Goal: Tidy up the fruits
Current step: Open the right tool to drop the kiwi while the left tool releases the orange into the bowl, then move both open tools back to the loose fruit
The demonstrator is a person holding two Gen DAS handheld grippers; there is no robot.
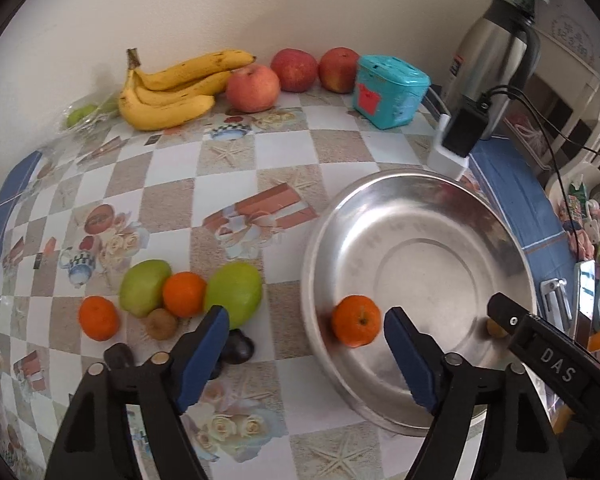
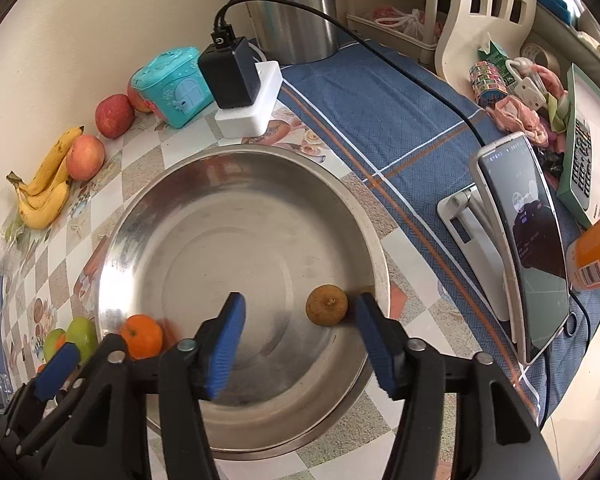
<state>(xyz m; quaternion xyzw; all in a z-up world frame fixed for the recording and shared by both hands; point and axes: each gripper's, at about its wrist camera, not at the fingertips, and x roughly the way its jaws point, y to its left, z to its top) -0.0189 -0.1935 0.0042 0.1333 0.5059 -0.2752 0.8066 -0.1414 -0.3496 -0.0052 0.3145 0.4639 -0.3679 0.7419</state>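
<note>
**Left wrist view: both grippers open over the bowl**

Left gripper [image 1: 304, 330] gapes wide, its pads clear of the mandarin [image 1: 356, 321] lying in the steel bowl [image 1: 420, 196]. Right gripper [image 2: 298, 310] stands open too, holding nothing, a small brown fruit [image 2: 326, 305] just beside its right pad.

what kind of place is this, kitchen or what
Most likely a table in a home, not clearly a kitchen. A patterned oilcloth covers it, with bananas by the wall, a steel thermos jug, and a phone on a stand beside household clutter.
</note>
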